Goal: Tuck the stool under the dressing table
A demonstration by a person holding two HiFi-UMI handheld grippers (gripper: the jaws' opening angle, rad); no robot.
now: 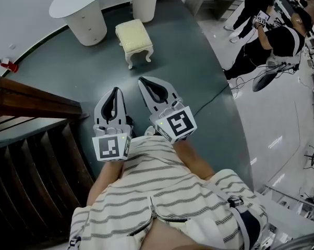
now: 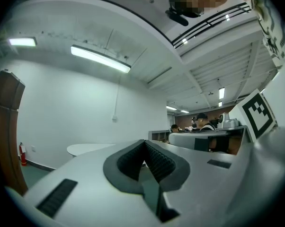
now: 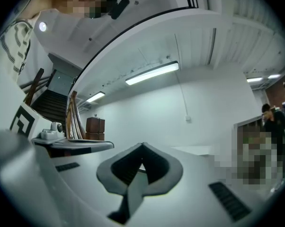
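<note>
A cream cushioned stool (image 1: 134,39) with carved white legs stands on the dark floor, out in front of the white dressing table (image 1: 93,0) and apart from it. Both grippers are held close to my body, well short of the stool. My left gripper (image 1: 115,91) is shut with nothing in it, and so is my right gripper (image 1: 147,82). In the left gripper view the left gripper (image 2: 144,144) has its jaws together, and the table top (image 2: 88,148) shows far off. In the right gripper view the right gripper (image 3: 142,146) also has its pads touching.
A dark wooden staircase (image 1: 26,139) with a railing runs along my left. A red fire extinguisher (image 1: 8,64) stands by the wall. A cable (image 1: 212,102) trails over the floor at right, where several people (image 1: 274,35) stand on the pale floor.
</note>
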